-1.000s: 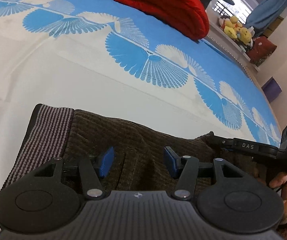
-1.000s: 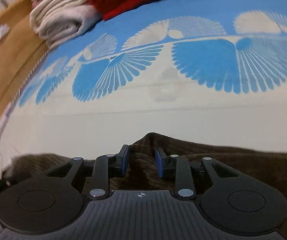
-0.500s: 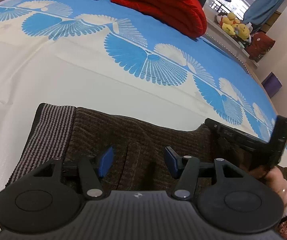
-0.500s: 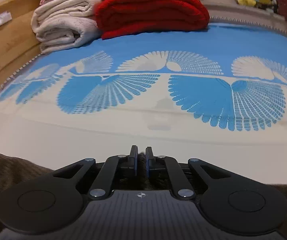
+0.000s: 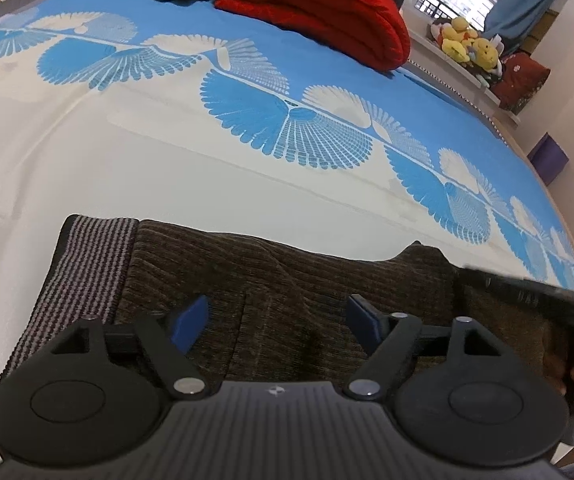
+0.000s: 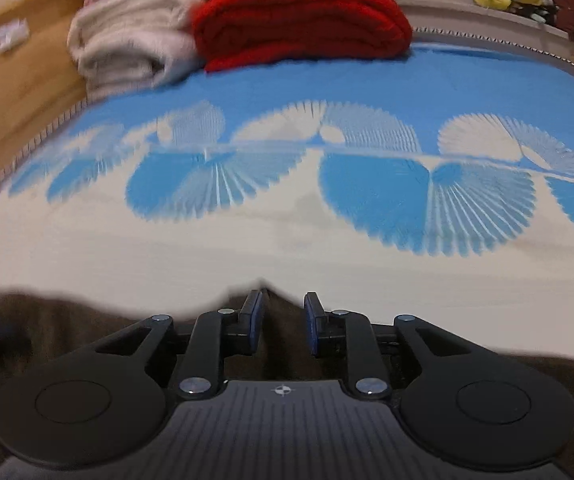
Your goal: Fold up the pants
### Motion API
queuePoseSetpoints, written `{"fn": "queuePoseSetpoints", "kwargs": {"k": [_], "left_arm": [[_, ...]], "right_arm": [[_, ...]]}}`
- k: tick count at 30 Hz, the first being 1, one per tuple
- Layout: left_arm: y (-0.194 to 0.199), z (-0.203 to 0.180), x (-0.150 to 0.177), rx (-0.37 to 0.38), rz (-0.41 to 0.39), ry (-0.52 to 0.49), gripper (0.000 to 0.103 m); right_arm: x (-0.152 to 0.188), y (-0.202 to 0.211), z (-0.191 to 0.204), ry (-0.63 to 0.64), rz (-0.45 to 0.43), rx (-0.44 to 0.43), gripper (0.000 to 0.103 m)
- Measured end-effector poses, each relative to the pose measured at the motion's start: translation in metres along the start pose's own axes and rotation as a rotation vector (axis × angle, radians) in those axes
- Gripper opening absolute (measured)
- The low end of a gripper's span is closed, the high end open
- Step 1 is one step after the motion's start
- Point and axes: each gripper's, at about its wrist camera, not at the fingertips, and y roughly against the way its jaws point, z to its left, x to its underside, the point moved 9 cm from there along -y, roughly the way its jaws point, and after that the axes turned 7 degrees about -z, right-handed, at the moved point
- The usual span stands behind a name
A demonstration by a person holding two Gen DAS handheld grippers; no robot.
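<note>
Dark brown corduroy pants (image 5: pixel 287 280) with a striped waistband (image 5: pixel 83 272) lie on the bed sheet. My left gripper (image 5: pixel 277 320) is open, low over the pants near the waistband. In the right wrist view, my right gripper (image 6: pixel 283 320) is partly open with brown pants fabric (image 6: pixel 283 336) between its fingers; a peak of cloth rises there. The right gripper's body (image 5: pixel 527 292) shows at the right of the left wrist view, over the pants.
The bed has a cream and blue fan-pattern sheet (image 5: pixel 247 140). A folded red blanket (image 5: pixel 319 12) and a folded white blanket (image 6: pixel 127 52) lie at the far side. Plush toys (image 5: pixel 467 40) sit on a ledge beyond. A wooden bed frame (image 6: pixel 15 80) is at left.
My right gripper shut on the pants fabric half a second ago and has now opened partway. The left gripper stays open over the pants, slightly shifted.
</note>
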Motion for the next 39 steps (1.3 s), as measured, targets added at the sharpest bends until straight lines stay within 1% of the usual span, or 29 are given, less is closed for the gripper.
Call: {"fn": "queuePoseSetpoints", "kwargs": {"k": [2, 3, 4, 5, 7, 8, 10, 11, 12, 14, 15, 16, 17, 19, 21, 24, 26, 28, 32, 34, 37, 39], "left_arm": [[-0.001, -0.003, 0.001, -0.01, -0.004, -0.011, 0.085], [-0.002, -0.005, 0.001, -0.016, -0.007, -0.018, 0.085], [-0.002, -0.007, 0.001, -0.02, -0.009, -0.026, 0.086], [-0.003, -0.009, 0.001, -0.023, -0.01, -0.032, 0.086], [-0.005, -0.012, 0.002, -0.029, -0.01, -0.04, 0.087], [-0.006, -0.014, 0.001, -0.029, -0.011, -0.041, 0.087], [-0.005, -0.019, -0.001, -0.029, -0.018, -0.045, 0.091], [-0.004, -0.022, -0.002, -0.03, -0.029, -0.049, 0.094], [-0.002, -0.025, -0.004, -0.032, -0.042, -0.055, 0.098], [0.0, -0.032, -0.006, -0.036, -0.065, -0.074, 0.103], [0.002, -0.037, -0.007, -0.037, -0.08, -0.089, 0.103], [0.003, -0.043, -0.007, -0.033, -0.088, -0.106, 0.103], [0.003, -0.048, -0.007, -0.028, -0.093, -0.122, 0.103], [0.004, -0.057, -0.003, -0.018, -0.094, -0.142, 0.103], [0.004, -0.066, 0.003, -0.001, -0.086, -0.156, 0.103], [0.004, -0.077, 0.013, 0.011, -0.081, -0.186, 0.103], [0.004, -0.084, 0.02, 0.011, -0.077, -0.211, 0.103], [0.002, -0.09, 0.027, 0.012, -0.07, -0.23, 0.103], [0.0, -0.094, 0.037, 0.01, -0.061, -0.25, 0.103], [-0.001, -0.095, 0.04, 0.003, -0.06, -0.258, 0.103], [-0.005, -0.094, 0.044, -0.016, -0.053, -0.27, 0.103], [-0.008, -0.092, 0.047, -0.033, -0.043, -0.273, 0.103]], "right_arm": [[0.016, -0.007, -0.006, 0.038, 0.022, 0.037, 0.024], [0.025, -0.014, -0.012, 0.047, 0.032, 0.071, 0.024], [0.03, -0.019, -0.016, 0.046, 0.024, 0.07, 0.024], [0.03, -0.02, -0.017, 0.047, -0.006, 0.068, 0.024], [0.028, -0.017, -0.016, 0.038, -0.02, 0.075, 0.024], [0.024, -0.011, -0.017, 0.017, -0.045, 0.078, 0.025], [0.015, 0.003, -0.021, 0.014, -0.096, 0.111, 0.034], [0.011, 0.011, -0.023, 0.028, -0.117, 0.132, 0.04], [0.009, 0.022, -0.026, 0.041, -0.146, 0.156, 0.044], [0.008, 0.046, -0.031, 0.048, -0.181, 0.19, 0.058], [0.009, 0.057, -0.034, 0.036, -0.19, 0.2, 0.061], [0.011, 0.069, -0.037, 0.015, -0.199, 0.205, 0.067], [0.014, 0.082, -0.04, -0.009, -0.208, 0.206, 0.072], [0.024, 0.108, -0.045, -0.038, -0.23, 0.214, 0.076], [0.04, 0.13, -0.054, -0.067, -0.249, 0.247, 0.081], [0.075, 0.156, -0.075, -0.114, -0.234, 0.311, 0.085], [0.096, 0.164, -0.096, -0.153, -0.195, 0.374, 0.085], [0.108, 0.167, -0.115, -0.202, -0.173, 0.419, 0.085], [0.124, 0.167, -0.15, -0.26, -0.167, 0.507, 0.085], [0.132, 0.166, -0.162, -0.304, -0.147, 0.521, 0.085], [0.143, 0.162, -0.174, -0.39, -0.119, 0.504, 0.085], [0.155, 0.155, -0.179, -0.423, -0.057, 0.508, 0.085]]}}
